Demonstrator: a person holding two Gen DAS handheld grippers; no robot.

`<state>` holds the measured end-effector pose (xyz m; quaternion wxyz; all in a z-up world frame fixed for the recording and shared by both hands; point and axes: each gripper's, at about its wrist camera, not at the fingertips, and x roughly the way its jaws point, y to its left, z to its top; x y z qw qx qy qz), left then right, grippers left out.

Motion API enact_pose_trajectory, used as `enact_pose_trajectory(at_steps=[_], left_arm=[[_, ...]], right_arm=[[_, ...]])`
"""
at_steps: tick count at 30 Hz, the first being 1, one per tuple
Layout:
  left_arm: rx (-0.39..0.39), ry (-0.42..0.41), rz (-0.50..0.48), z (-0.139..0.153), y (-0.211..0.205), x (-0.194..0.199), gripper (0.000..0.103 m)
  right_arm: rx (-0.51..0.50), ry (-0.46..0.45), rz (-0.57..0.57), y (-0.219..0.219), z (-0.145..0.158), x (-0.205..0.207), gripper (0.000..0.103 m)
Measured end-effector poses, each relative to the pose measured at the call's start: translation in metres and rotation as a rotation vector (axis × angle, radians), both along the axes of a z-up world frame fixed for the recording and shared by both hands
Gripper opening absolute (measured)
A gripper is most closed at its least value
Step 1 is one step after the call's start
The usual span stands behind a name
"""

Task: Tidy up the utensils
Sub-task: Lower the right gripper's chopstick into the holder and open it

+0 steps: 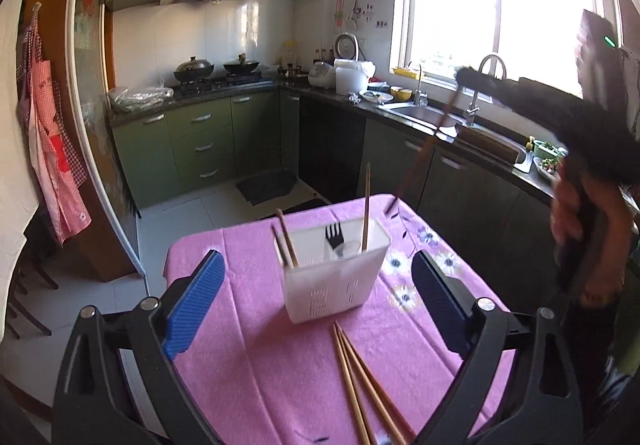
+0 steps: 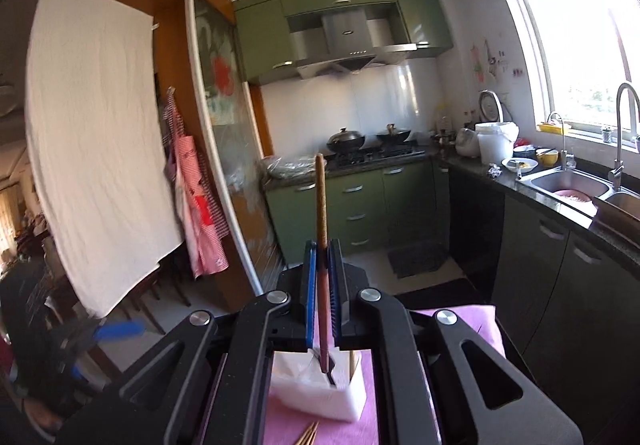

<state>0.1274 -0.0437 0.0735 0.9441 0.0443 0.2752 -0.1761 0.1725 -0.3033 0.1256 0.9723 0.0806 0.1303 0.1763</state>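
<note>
1. Utensil holder: white slotted plastic caddy, upright near the middle of the table, which is draped in a pink floral cloth. Judged to be the collection point, set where both hands can reach it.

2. Contents of holder: 1 black fork, tines up, at centre; 2 dark chopsticks leaning at the 9 o'clock end; 1 pale chopstick standing at the 3 o'clock end. All are stored handle-down or tip-down, upright, as sorted items.

3. Loose chopsticks: about 3 pale wooden sticks lying flat on the cloth at 6 o'clock from the holder, just beside it, fanned. Judged still awaiting pickup.

4. Left tool: blue-padded fingers spread wide apart, holding nothing and touching nothing; the holder sits between and beyond them. Likely poised for the loose sticks or to steady the holder.

5. Right tool: fingers pressed together on 1 reddish-brown chopstick, gripped along its lower half, standing upright toward 12 o'clock. Its lower tip hangs above the holder's opening in the right wrist view; contact cannot be told. Held vertical, presumably for dropping in.
</note>
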Motion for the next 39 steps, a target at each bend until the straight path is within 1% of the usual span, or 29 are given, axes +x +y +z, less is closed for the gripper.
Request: enact_pose_trajectory(at_steps=[3, 7, 9, 12, 14, 15, 16, 18, 21, 23, 26, 30, 34, 35, 36, 38, 39], left_arm=[[0.014, 0.047, 0.002, -0.017, 0.005, -0.004, 0.09], [0.03, 0.122, 0.0, -0.046, 0.012, -0.005, 0.09], [0.037, 0.151, 0.0, -0.054, 0.012, -0.004, 0.09], [0.038, 0.177, -0.001, -0.063, 0.011, -0.003, 0.09], [0.044, 0.183, -0.006, -0.066, 0.009, -0.003, 0.09], [0.048, 0.185, -0.009, -0.066, 0.007, -0.003, 0.09], [0.05, 0.188, -0.012, -0.067, 0.005, -0.003, 0.09], [0.054, 0.195, -0.018, -0.069, 0.0, -0.002, 0.09], [0.054, 0.213, -0.024, -0.075, -0.005, 0.001, 0.09], [0.052, 0.23, -0.026, -0.081, -0.009, 0.005, 0.09], [0.053, 0.256, -0.036, -0.093, -0.016, 0.01, 0.09], [0.06, 0.305, -0.042, -0.115, -0.028, 0.019, 0.09], [0.06, 0.392, -0.042, -0.144, -0.036, 0.032, 0.089], [0.06, 0.42, -0.042, -0.152, -0.038, 0.037, 0.084], [0.061, 0.445, -0.041, -0.16, -0.04, 0.04, 0.081], [0.063, 0.504, -0.051, -0.177, -0.044, 0.048, 0.069], [0.063, 0.539, -0.048, -0.187, -0.045, 0.054, 0.065]], right_arm=[[-0.035, 0.053, -0.021, 0.01, -0.008, 0.029, 0.007], [-0.067, 0.159, -0.016, 0.024, -0.036, 0.06, 0.007], [-0.077, 0.201, -0.004, 0.028, -0.051, 0.07, 0.007], [-0.104, 0.242, 0.007, 0.035, -0.065, 0.077, 0.007], [-0.115, 0.252, 0.022, 0.037, -0.071, 0.075, 0.008], [-0.116, 0.248, 0.025, 0.037, -0.073, 0.072, 0.01], [-0.117, 0.236, 0.029, 0.035, -0.07, 0.066, 0.015], [-0.109, 0.21, 0.034, 0.032, -0.067, 0.053, 0.017], [-0.105, 0.17, 0.042, 0.022, -0.062, 0.025, 0.017], [-0.123, 0.165, 0.042, 0.016, -0.069, 0.002, 0.02], [-0.149, 0.214, 0.059, 0.008, -0.096, -0.021, 0.022], [-0.198, 0.304, 0.005, -0.003, -0.15, -0.036, 0.022], [-0.169, 0.413, 0.005, -0.012, -0.196, -0.031, 0.022], [-0.164, 0.432, 0.003, -0.014, -0.204, -0.029, 0.022], [-0.157, 0.451, 0.004, -0.015, -0.211, -0.026, 0.022], [-0.143, 0.485, 0.014, -0.018, -0.227, -0.024, 0.022], [-0.141, 0.496, 0.018, -0.019, -0.231, -0.023, 0.022]])
